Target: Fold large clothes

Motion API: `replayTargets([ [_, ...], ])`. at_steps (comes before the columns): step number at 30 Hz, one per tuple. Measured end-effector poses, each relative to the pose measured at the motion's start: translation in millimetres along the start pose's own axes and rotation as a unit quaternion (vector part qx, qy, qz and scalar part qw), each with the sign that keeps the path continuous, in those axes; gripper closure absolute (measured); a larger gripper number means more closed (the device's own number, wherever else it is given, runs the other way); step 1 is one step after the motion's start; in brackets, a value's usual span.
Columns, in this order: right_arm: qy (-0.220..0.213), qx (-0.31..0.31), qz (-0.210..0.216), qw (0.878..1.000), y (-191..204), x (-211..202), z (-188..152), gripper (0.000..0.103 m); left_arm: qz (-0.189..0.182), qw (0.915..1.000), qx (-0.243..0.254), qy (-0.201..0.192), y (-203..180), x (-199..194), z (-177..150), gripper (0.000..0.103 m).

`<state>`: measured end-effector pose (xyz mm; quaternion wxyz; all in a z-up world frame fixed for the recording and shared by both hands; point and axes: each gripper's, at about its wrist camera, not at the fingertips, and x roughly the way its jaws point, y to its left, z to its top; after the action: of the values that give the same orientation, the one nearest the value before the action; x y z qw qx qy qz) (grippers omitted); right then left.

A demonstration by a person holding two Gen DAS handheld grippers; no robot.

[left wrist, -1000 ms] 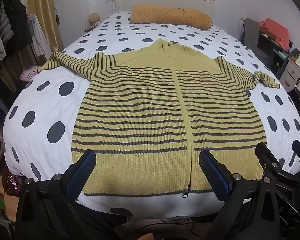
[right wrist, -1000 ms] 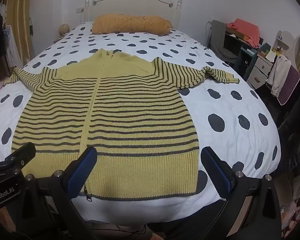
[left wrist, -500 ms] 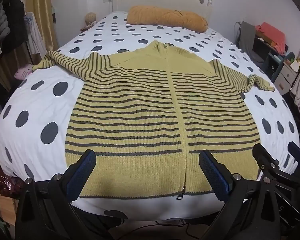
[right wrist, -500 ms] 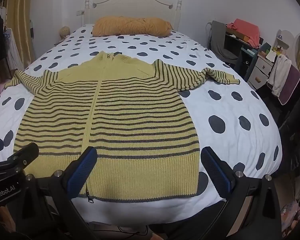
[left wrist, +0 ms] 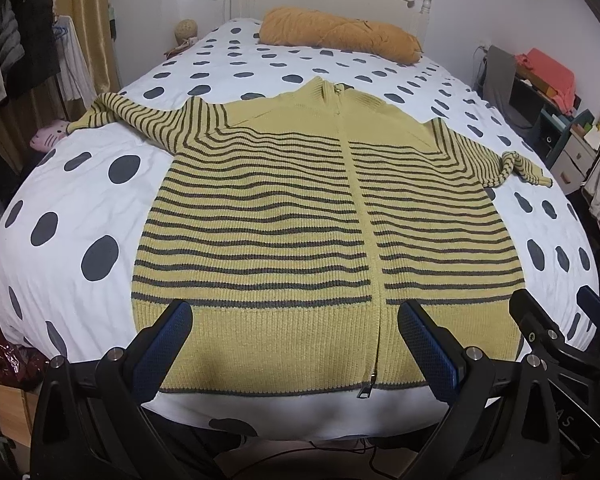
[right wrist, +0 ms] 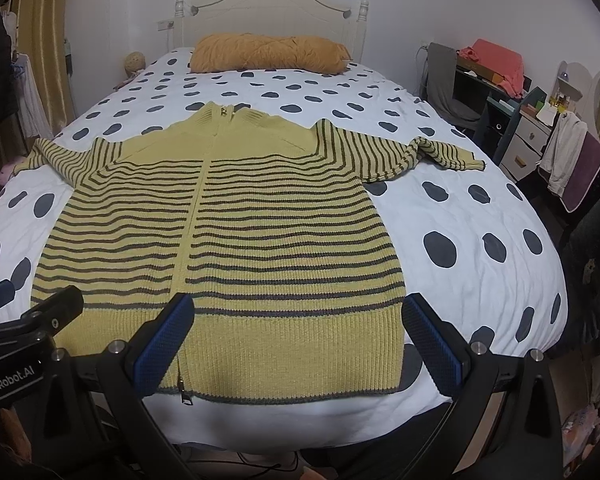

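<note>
Striped cardigan (left wrist: 300,232) flat, zipped, hem at bed (left wrist: 80,184) foot edge. Left tongs (left wrist: 296,344) and right tongs (right wrist: 300,336) spread, empty, above hem. Judgement: pinch sleeves first, fold inward evenly.

Left tongs (left wrist: 296,344) and right tongs (right wrist: 300,340) hover side by side, jaws spread wide, gripping nothing.

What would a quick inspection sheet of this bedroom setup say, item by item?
Surface: bed with a white dotted cover.
Job's things: striped cardigan lying flat, zipped, sleeves spread, unfolded.
Clutter: orange pillow by the headboard, apart from the cardigan.
Grippers: left gripper and right gripper open, above the hem, holding nothing.
Cables: dark cable on the floor below the bed's foot.
Surroundings: cluttered desk at right; hanging clothes at left.
</note>
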<state>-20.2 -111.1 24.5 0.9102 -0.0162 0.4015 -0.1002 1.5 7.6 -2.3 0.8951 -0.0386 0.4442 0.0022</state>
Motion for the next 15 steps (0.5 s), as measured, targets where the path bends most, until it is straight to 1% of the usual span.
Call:
replayTargets([
  [2, 0.000, -0.001, 0.000, 1.000, 1.9, 0.9, 0.1, 0.000, 0.003, 1.0000, -0.003, -0.002, 0.3, -0.3, -0.4, 0.000],
  [5, 0.000, 0.000, 0.000, 1.000, 2.3, 0.8, -0.3, 0.000, -0.007, 0.9997, -0.020, -0.010, 3.5, -1.8, -1.4, 0.000],
  [7, 0.001, 0.000, 0.000, 1.000, 2.3, 0.9, 0.1, 0.000, -0.001, 0.9995, -0.027, -0.013, 4.9, -2.6, -1.2, 0.000],
  [10, 0.001, 0.000, 0.000, 1.000, 1.9, 0.8, 0.2, 0.000, 0.003, 0.9999, -0.003, -0.010, 0.1, -1.2, 0.2, 0.001],
  [15, 0.000, -0.001, 0.000, 1.000, 3.5, 1.2, 0.1, 0.000, -0.002, 1.0000, 0.007, 0.004, -1.8, 4.0, -0.4, 0.001],
])
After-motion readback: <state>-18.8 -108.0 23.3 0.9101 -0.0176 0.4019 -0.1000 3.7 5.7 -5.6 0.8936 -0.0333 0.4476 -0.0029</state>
